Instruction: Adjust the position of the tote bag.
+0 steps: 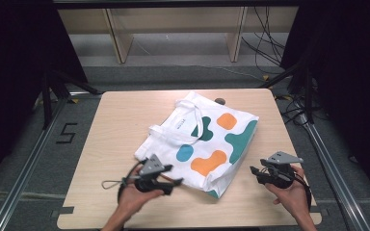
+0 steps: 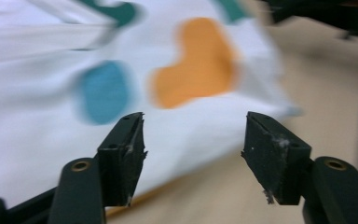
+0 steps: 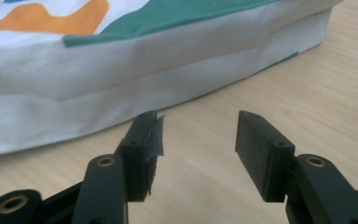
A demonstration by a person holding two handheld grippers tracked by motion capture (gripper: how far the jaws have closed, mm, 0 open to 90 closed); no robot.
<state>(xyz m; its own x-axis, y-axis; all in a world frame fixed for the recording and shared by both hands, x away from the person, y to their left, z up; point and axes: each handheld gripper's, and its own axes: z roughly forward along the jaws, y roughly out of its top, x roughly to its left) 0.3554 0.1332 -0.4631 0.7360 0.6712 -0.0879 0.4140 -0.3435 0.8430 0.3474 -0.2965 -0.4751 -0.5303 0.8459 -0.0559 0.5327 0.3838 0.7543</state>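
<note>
A white bag (image 1: 200,142) with orange, blue and green blobs lies flat on the table (image 1: 120,120). The left gripper (image 1: 173,182) is at the bag's near edge, with the bag right in front of it. Its jaws are spread wide and hold nothing. The right gripper (image 1: 253,171) is off to the bag's other side, with the bag's side edge just ahead of it and a bit of bare table between. Its jaws are spread too. I think both are set like this so they can each grab an edge of the bag.
</note>
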